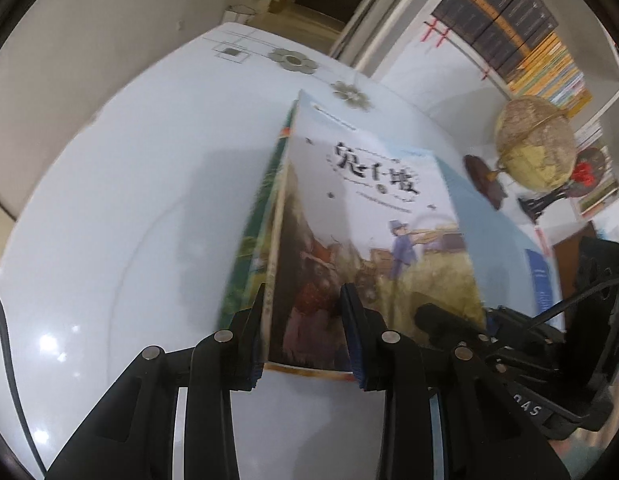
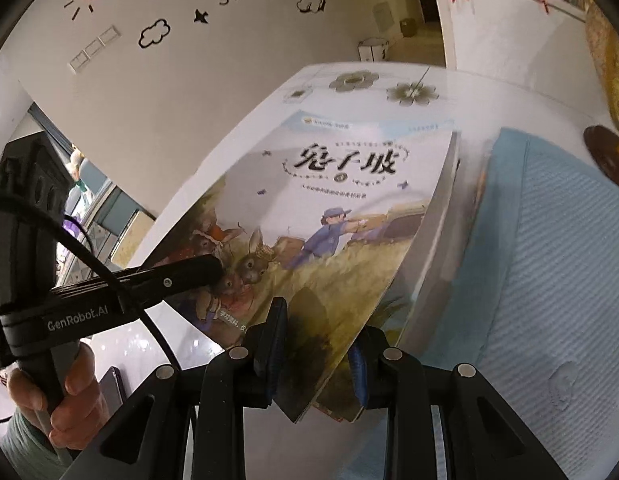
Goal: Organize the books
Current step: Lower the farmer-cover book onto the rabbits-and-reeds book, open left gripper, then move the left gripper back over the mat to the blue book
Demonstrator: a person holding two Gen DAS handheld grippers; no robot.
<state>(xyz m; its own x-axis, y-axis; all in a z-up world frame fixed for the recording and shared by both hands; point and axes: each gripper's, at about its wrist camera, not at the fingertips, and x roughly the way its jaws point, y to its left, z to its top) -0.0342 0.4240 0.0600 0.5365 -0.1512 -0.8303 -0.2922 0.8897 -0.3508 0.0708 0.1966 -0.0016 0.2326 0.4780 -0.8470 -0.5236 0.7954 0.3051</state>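
Surface: the glossy white surface [image 1: 121, 208] with grey flower prints fills both views, and the books are right above it, tilted.
Bookshelf: the white bookshelf [image 1: 521, 28] packed with dark and orange spines sits at the far right in the left wrist view.
Blue slab: a pale blue ribbed slab [image 2: 549, 264] lies just beside the books on their right; what it is I cannot tell.
Books: here's the stack of illustrated paperback books [image 1: 361, 216], top cover showing black brush lettering, a figure in blue and rabbits in a yellow field; a green-edged book [image 1: 249, 248] sits against its left side.
Globe: an antique yellow-brown globe on a dark wooden stand [image 1: 529, 148] stands past the books, near the shelf.
Left tongs: the black left tongs [image 1: 305, 328] are narrowed and clamped on the stack's near edge, one pad on each side.
Right tongs: the black right tongs [image 2: 317, 356] pinch the near corner of the same stack [image 2: 309, 224], jaws close together, cover above and pages below.
Person's hand: a person's hand [image 2: 57, 392] grips the left tool's handle, low left in the right wrist view.
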